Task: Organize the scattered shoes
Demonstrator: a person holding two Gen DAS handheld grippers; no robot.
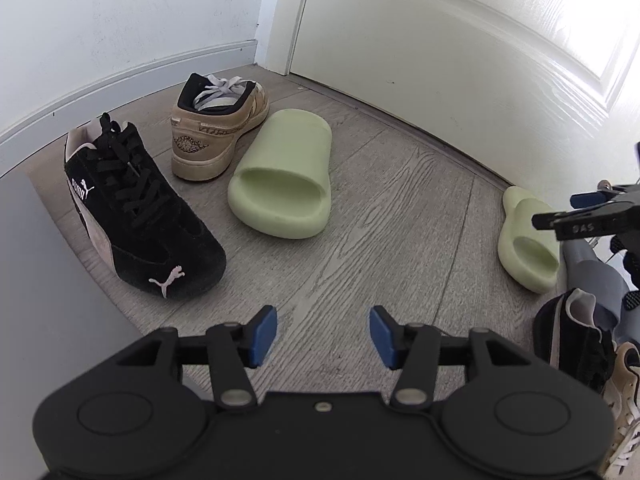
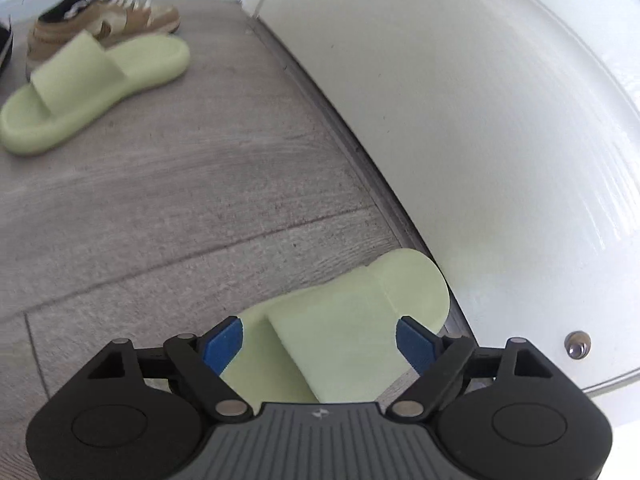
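Green slide (image 2: pixel 352 328) beside the door (image 2: pixel 480 120) lies between our right tool (image 2: pixel 320 344)'s spread, unclamped pads, ready for pairing; left tool (image 1: pixel 323 338) hangs apart, empty.

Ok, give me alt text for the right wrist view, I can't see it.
The open right gripper hovers over a green slide lying by the white door, its pads either side of the strap, not pressing. Farther left on the grey floor lie the other slide and a tan sneaker.

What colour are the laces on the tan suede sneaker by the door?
White, on the tan suede sneaker; clearest in the left wrist view.
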